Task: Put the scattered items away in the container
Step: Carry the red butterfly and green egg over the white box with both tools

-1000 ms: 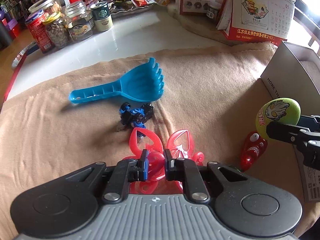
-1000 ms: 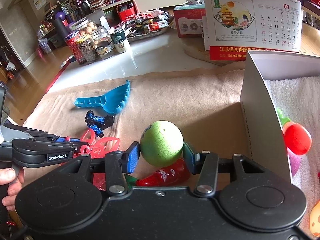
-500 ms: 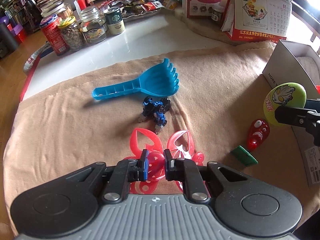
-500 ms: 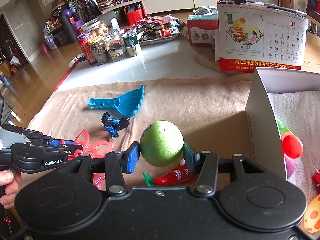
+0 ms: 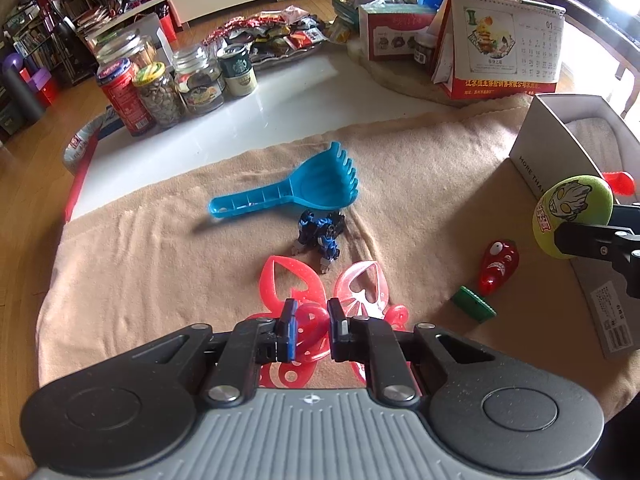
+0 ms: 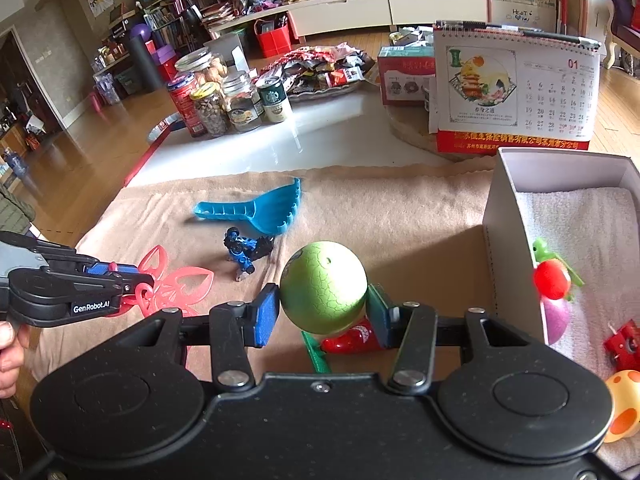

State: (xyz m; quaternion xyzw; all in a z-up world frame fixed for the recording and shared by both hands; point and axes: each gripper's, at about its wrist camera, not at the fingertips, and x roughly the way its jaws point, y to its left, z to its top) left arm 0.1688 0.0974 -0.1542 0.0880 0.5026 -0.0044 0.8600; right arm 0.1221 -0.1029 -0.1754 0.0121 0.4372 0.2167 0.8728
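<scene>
Toys are lying scattered over a tan fleece blanket [image 5: 160, 248] that is covering part of a white tabletop. The left gripper [image 5: 312, 320] is pinching a flat red plastic butterfly cut-out with heart-shaped holes [image 5: 296, 284], its blue-padded jaws pressed together on the rounded centre piece, so the wings are fanning out ahead of the fingers. In the right wrist view this butterfly is hanging at the tip of the left gripper, clear above the blanket. The right gripper [image 6: 322, 308] is clamping a green crackle-patterned ball with a printed cartoon face [image 6: 323, 286] between its pads, holding it above the blanket just left of the white cardboard box [image 6: 508, 220]. That box is sitting at the blanket's right edge, lined with a white towel and already holding a red and green toy, a purple ball and an orange spotted mushroom. Under the ball a red plastic chilli with googly eyes [image 5: 498, 266] is lying on the blanket, its green stalk pointing toward the camera. Further back, a small blue and black toy robot [image 5: 320, 236] is resting just beside a turquoise plastic rake-scoop [image 5: 288, 194].
</scene>
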